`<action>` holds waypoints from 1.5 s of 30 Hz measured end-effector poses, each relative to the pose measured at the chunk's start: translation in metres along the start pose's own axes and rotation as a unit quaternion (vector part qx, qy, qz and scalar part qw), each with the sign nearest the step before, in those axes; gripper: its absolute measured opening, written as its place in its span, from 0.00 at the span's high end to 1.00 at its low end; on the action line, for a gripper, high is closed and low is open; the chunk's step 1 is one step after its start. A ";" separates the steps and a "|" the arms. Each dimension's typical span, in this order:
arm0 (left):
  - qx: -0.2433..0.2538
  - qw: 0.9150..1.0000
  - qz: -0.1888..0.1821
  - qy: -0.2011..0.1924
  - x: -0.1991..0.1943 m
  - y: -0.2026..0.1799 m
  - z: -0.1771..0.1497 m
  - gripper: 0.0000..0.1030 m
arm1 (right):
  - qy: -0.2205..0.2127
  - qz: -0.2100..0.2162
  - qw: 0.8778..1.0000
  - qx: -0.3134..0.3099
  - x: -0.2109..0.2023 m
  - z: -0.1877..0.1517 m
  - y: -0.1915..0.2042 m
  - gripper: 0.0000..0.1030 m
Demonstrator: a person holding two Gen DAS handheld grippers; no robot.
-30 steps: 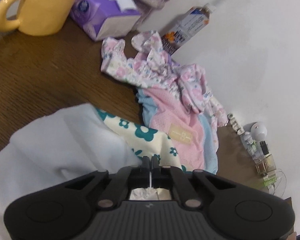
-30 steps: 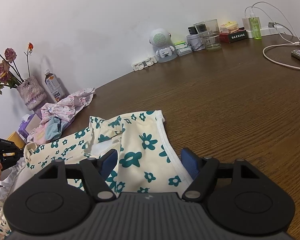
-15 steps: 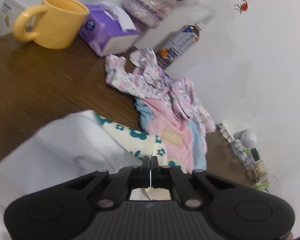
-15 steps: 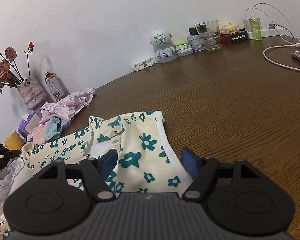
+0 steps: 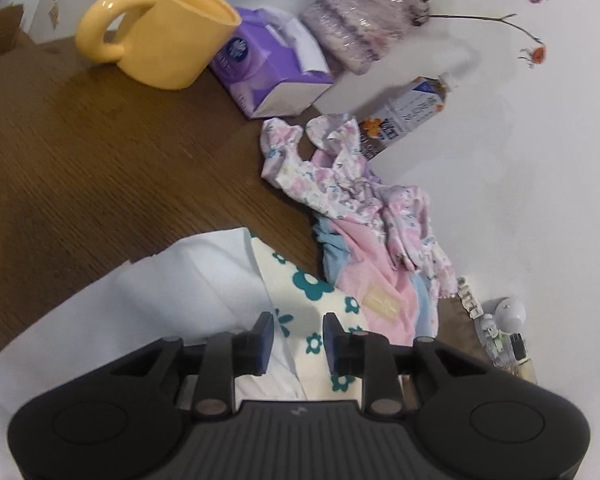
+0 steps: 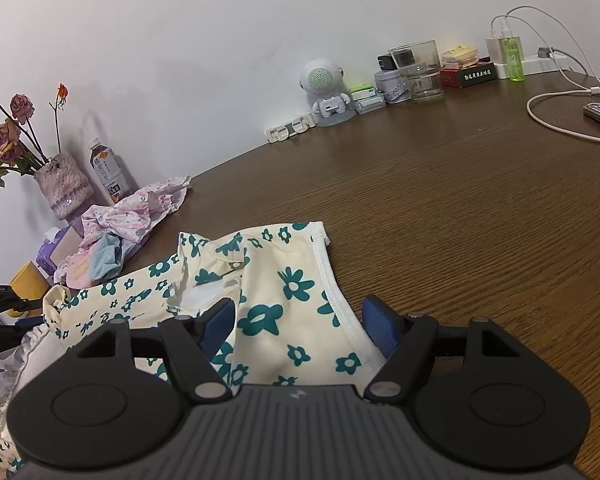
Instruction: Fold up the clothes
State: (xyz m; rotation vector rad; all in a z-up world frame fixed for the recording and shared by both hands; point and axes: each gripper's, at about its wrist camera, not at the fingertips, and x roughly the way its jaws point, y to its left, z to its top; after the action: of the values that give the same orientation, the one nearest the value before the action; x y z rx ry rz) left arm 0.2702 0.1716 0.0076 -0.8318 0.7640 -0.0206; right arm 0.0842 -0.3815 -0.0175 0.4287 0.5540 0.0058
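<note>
A cream garment with teal flowers [image 6: 288,300] lies crumpled on the brown table, its white lining [image 5: 160,300] turned up at the left end. My left gripper [image 5: 298,336] hangs open just over that end of the garment [image 5: 312,312], fabric showing between its blue pads. My right gripper [image 6: 300,326] stands wide open over the white-trimmed right edge, with cloth under both fingers. In the right wrist view the left gripper [image 6: 0,312] shows at the far left, by the ruffled hem.
A heap of pink, blue and floral clothes [image 5: 364,216] lies behind the garment. A yellow mug [image 5: 168,32], purple tissue box [image 5: 268,68], vase [image 5: 364,24] and bottle [image 5: 404,116] line the wall. A robot-shaped speaker [image 6: 328,92], glass jars [image 6: 420,72] and cable [image 6: 560,120] sit to the right.
My left gripper was shut on the garment's edge one second ago and has now opened, letting the cloth go; its view tilted upward. The right gripper has stayed open and still.
</note>
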 end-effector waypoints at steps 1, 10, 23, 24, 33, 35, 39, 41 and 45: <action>-0.001 1.000 -0.001 -0.002 0.002 0.000 0.001 0.75 | 0.000 0.000 1.000 0.000 0.000 0.000 0.000 0.31; -0.009 1.000 0.002 -0.023 0.013 0.003 0.011 0.96 | 0.000 0.000 1.000 0.000 0.000 0.000 0.000 0.31; 0.001 0.999 0.025 -0.037 -0.005 0.005 0.020 0.77 | 0.001 -0.002 1.000 -0.003 0.001 0.000 0.002 0.30; 0.004 0.999 0.034 -0.036 -0.003 0.005 0.022 0.68 | 0.001 -0.001 1.000 -0.003 0.001 0.000 0.002 0.30; 0.053 0.997 0.049 -0.036 0.004 -0.006 0.027 0.81 | 0.001 -0.001 1.000 -0.004 0.001 -0.001 0.002 0.29; 0.063 0.996 0.051 -0.036 0.005 -0.009 0.028 1.00 | 0.001 -0.001 1.000 -0.004 0.001 -0.001 0.002 0.29; 0.083 0.994 0.056 -0.036 0.007 -0.014 0.030 1.00 | 0.001 0.000 1.000 -0.004 0.001 0.000 0.002 0.29; 0.093 0.993 0.058 -0.035 0.008 -0.017 0.030 1.00 | 0.001 0.000 1.000 -0.004 0.001 0.000 0.002 0.29; 0.109 0.992 0.053 -0.041 -0.012 -0.018 0.024 1.00 | 0.001 0.001 1.000 -0.004 0.001 0.000 0.002 0.28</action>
State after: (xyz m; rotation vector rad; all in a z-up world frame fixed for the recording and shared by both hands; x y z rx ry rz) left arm 0.2811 0.1783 0.0368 -0.5797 0.7141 0.0246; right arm 0.0856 -0.3793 -0.0175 0.4204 0.5561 0.0100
